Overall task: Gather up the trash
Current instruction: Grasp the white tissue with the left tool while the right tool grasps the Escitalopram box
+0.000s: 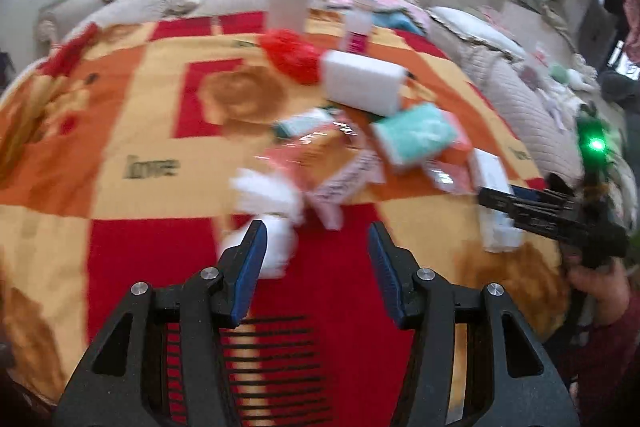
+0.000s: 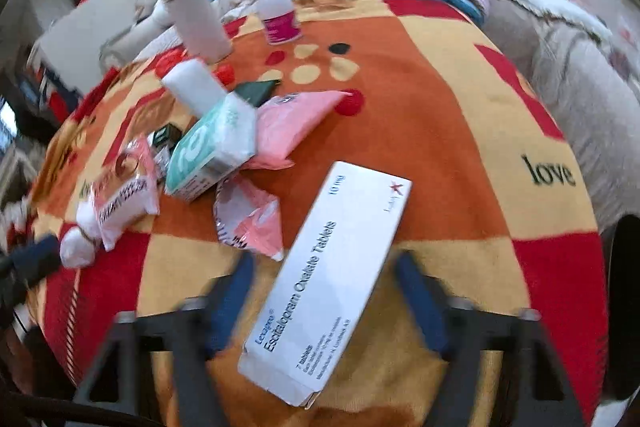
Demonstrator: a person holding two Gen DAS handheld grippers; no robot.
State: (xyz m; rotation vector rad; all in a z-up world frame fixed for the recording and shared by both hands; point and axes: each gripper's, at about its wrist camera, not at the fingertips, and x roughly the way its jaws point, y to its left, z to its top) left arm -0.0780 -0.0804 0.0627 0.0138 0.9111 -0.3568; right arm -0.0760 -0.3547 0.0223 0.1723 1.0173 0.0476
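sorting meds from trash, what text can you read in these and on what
"Escitalopram Oxalate Tablets", "10 mg", "7 tablets": white box
"love": blanket
Brand word above it, near "Lexapro": blurred, unsure
Teal box, pink packets, bottle label: print too blurred to read

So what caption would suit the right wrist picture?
Right gripper straddles a white tablet box on a patterned blanket strewn with packets.
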